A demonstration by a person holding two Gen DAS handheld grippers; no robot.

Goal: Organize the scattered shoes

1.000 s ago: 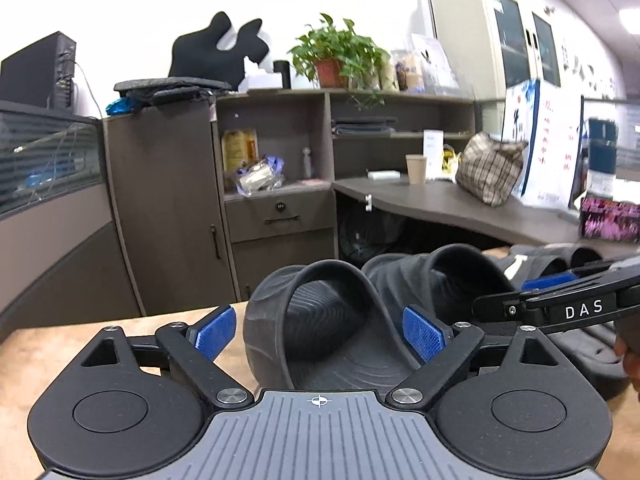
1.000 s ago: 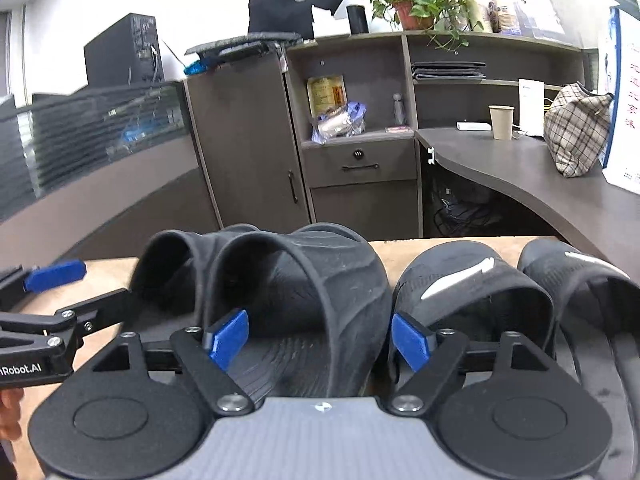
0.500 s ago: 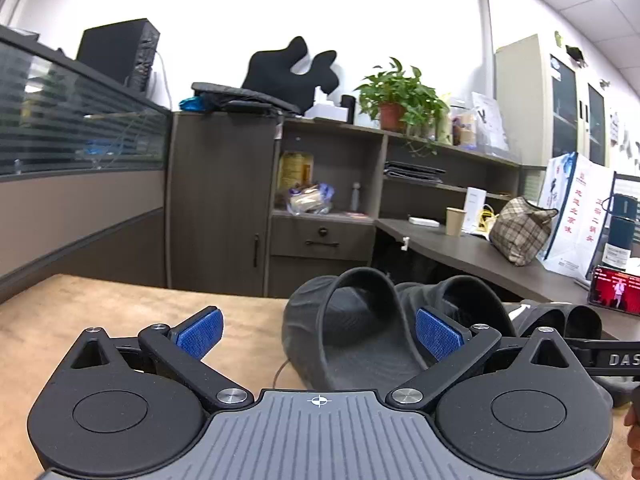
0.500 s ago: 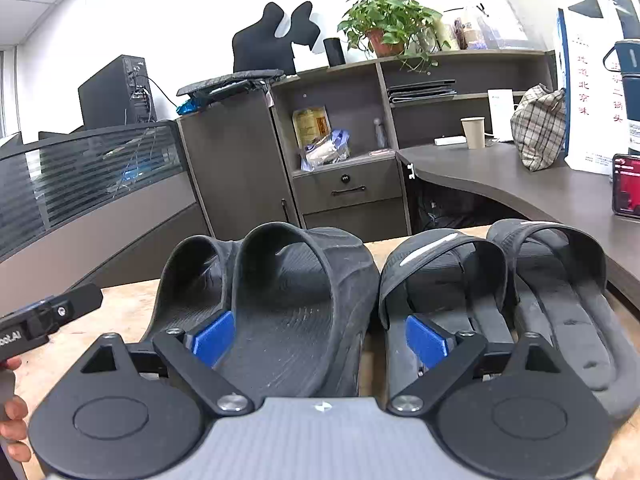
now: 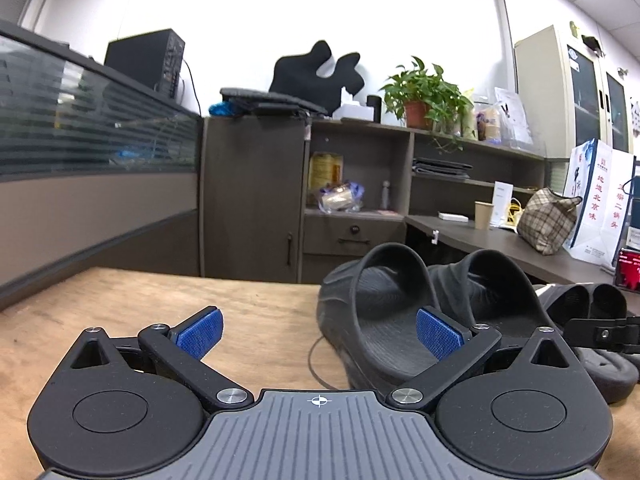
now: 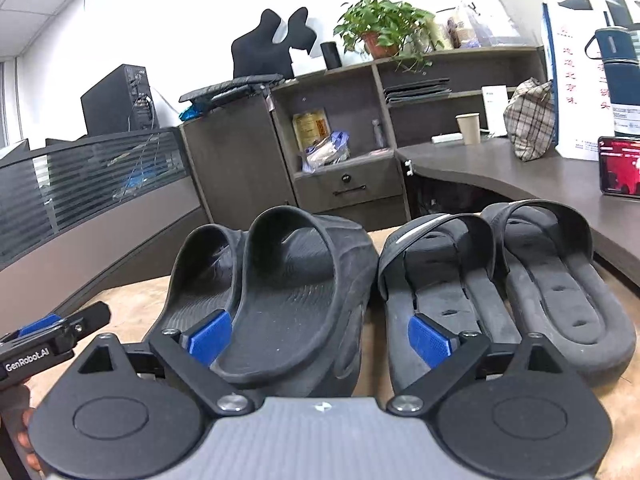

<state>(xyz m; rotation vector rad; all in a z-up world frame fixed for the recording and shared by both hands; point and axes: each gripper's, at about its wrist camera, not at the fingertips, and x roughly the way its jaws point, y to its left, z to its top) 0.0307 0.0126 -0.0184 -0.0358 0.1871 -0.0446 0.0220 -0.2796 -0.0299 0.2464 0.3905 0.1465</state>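
Both spread wide, gripping nothing: left gripper [image 5: 319,330], marked "GenRobot.AI", beside grey slides [image 6: 276,300]; right gripper [image 6: 320,338], lettering perhaps "DAS", unreadable now.

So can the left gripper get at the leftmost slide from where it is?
Probably yes. The left gripper is open, level with the table, and the leftmost slide lies just ahead and right of it, heel end facing it, nothing between.
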